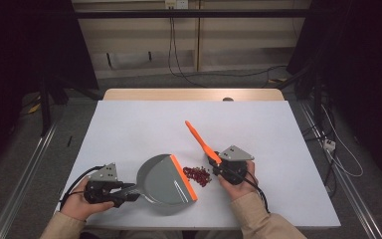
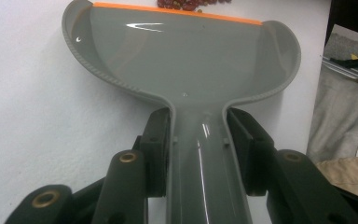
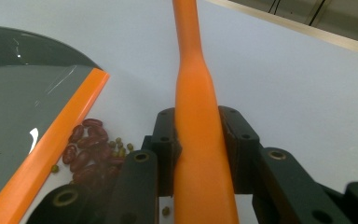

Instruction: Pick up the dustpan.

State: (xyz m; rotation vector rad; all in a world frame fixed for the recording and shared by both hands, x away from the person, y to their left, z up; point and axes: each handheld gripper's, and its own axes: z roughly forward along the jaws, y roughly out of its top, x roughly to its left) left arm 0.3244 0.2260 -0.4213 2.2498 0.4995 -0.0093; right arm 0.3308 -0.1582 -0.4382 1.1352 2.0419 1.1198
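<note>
Dim curtained room around a smooth white counter (image 1: pixel 129 129) offering little grip: the light, stiff grey dustpan (image 1: pixel 165 180), left fingers (image 2: pixel 156 149) clamping its handle, lies at seven o'clock of the loose, roll-prone red beans (image 1: pixel 197 175), right fingers (image 3: pixel 165 140) clasping the slim orange brush handle (image 1: pixel 199 139).

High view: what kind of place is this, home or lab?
Most likely a lab or recording bay, not a home. A bare white table stands between dark curtains, loose cables run over the floor to a wall socket, and metal rails flank the table.
</note>
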